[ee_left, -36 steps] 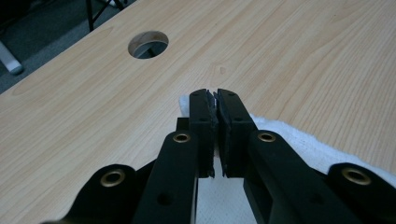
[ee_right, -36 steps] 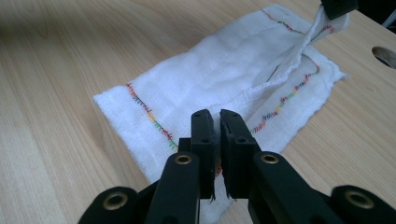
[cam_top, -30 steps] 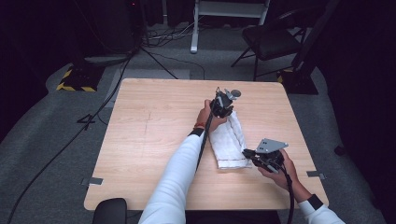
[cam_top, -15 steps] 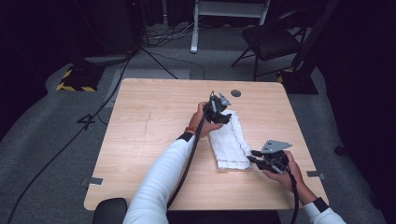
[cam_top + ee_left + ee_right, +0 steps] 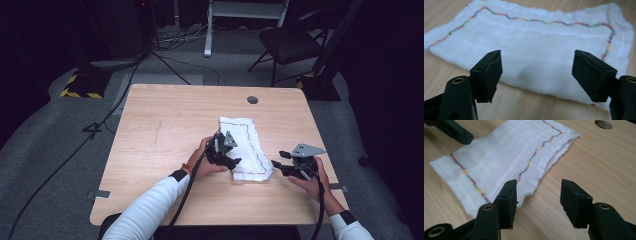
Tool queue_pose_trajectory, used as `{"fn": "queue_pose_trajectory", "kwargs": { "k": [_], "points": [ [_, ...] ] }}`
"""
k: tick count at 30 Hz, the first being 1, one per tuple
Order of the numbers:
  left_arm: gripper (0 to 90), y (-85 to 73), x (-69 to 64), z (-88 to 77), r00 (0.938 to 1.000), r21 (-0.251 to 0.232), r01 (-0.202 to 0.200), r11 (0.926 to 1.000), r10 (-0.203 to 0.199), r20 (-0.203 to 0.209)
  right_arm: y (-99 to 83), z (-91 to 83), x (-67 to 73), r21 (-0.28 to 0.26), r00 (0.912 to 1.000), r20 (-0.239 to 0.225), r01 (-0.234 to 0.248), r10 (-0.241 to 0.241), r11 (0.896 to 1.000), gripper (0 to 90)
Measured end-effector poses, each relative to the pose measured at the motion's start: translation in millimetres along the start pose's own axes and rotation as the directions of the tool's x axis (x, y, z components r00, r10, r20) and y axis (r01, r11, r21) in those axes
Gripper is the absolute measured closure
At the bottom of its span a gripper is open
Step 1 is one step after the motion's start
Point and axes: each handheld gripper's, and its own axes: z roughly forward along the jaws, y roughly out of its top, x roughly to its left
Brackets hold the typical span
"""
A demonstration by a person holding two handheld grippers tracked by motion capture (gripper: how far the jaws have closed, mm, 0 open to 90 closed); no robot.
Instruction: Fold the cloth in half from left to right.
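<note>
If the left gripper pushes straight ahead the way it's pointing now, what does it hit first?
Most likely the folded white cloth: it lies right ahead of the open left gripper, with nothing between them. Depth is hard to judge.

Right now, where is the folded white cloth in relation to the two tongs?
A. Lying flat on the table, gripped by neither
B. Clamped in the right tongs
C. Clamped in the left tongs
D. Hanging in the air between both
A: the white cloth lies flat on the table, and both the left tongs and the right tongs stand open with nothing pressed between them.
</note>
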Motion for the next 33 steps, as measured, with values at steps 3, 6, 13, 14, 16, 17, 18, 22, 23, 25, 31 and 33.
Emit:
{"fn": "queue_pose_trajectory", "kwargs": {
  "k": [3,6,13,14,16,17,18,22,23,25,31,33],
  "points": [
    [24.6,-2.4,-4.0,2.7,0.9999,0.019,-0.013,0.9997,0.013,-0.005,1.3,6.7,-0.1,0.015,0.9998,-0.013,0.017,-0.017,1.000,46.4],
    [24.2,-9.6,-5.1,8.7,0.9998,0.057,-0.018,0.9982,0.018,0.000,6.9,23.6,-1.7,0.053,0.9969,-0.026,0.075,-0.074,0.996,44.8],
    [24.8,-19.4,-6.0,10.3,0.9998,0.054,-0.015,0.9984,0.016,-0.008,3.4,41.4,-2.6,0.106,0.9946,-0.079,0.075,-0.067,0.991,43.7],
    [24.8,-20.7,-5.2,9.3,1.0000,0.055,-0.008,0.9984,0.008,-0.003,1.8,41.6,0.4,0.109,0.9936,-0.092,0.076,-0.066,0.991,44.0],
    [24.8,-22.7,-6.0,8.4,1.0000,0.050,-0.004,0.9987,0.004,-0.005,1.0,40.2,1.8,0.103,0.9926,-0.108,0.066,-0.055,0.992,43.6],
    [24.9,-23.6,-6.3,8.3,1.0000,0.046,-0.003,0.9989,0.003,-0.007,0.3,39.9,3.0,0.103,0.9920,-0.113,0.068,-0.056,0.992,43.7],
    [25.1,-24.4,-6.7,7.7,1.0000,0.045,-0.005,0.9990,0.005,-0.005,-0.3,39.8,4.4,0.108,0.9912,-0.119,0.071,-0.058,0.992,43.9],
    [29.7,-27.6,-7.3,4.4,0.9998,0.044,-0.016,0.9989,0.015,0.016,-3.5,37.6,11.7,0.113,0.9893,-0.137,0.065,-0.049,0.991,45.5],
    [29.7,-28.3,-7.2,3.6,0.9998,0.048,-0.011,0.9988,0.011,0.016,-3.9,36.6,13.3,0.113,0.9884,-0.143,0.067,-0.051,0.991,45.0],
    [29.6,-31.2,-7.7,1.6,0.9998,0.045,0.003,0.9990,-0.004,0.021,-4.8,35.7,16.7,0.113,0.9861,-0.158,0.071,-0.053,0.991,45.0],
    [29.6,-42.6,-9.8,-7.4,0.9995,0.034,0.015,0.9993,-0.016,0.028,-7.1,32.9,29.1,0.106,0.9809,-0.186,0.076,-0.056,0.991,45.0],
    [29.6,-47.1,-10.1,-10.1,0.9986,0.029,0.039,0.9988,-0.040,0.034,-7.9,32.5,33.5,0.106,0.9801,-0.194,0.063,-0.041,0.992,45.0]
  ]
}}
